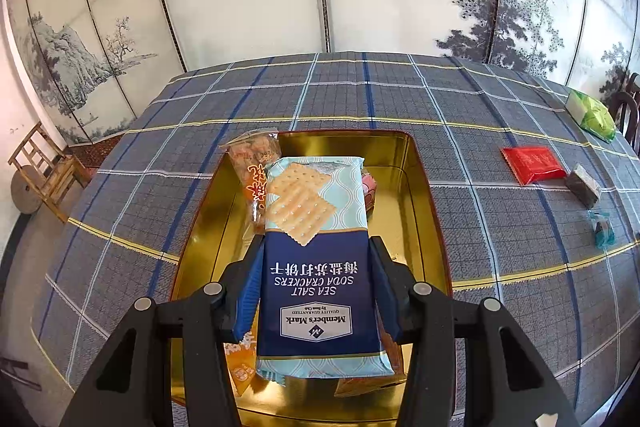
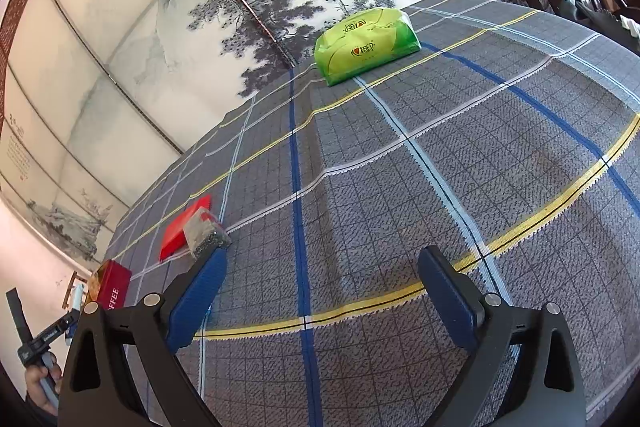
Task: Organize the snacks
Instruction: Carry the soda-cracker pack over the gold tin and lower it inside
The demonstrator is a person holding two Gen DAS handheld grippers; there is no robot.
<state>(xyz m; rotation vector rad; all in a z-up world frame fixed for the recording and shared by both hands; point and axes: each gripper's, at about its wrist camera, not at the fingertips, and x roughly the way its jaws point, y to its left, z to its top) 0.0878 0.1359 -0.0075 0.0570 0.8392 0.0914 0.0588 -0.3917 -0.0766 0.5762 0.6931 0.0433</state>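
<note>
Partly hidden under the cracker pack [image 1: 316, 259], an orange snack bag [image 1: 256, 179] and a pink-wrapped item [image 1: 369, 189] show only at their edges, and their labels cannot be read in full. At the near rim another orange wrapper [image 1: 240, 367] peeks out below the pack. All of these lie in the gold tin [image 1: 416, 195], which sits on the counter [image 1: 500, 247] under a plaid cloth. In the right wrist view only a red corner of the tin is visible at the left edge, printed with part of a word.

Outside the tin, well to its right, lie a red packet [image 1: 532, 165], a dark grey wrapped bar [image 1: 584, 185] touching it, and a small teal sweet [image 1: 602, 229]. A green pack [image 2: 366, 43] rests near the far edge of the counter.

The left gripper [image 1: 316, 287] pinches the cracker pack by its long sides above the tin. The right gripper [image 2: 320, 291] hangs spread wide over bare cloth, holding nothing.
</note>
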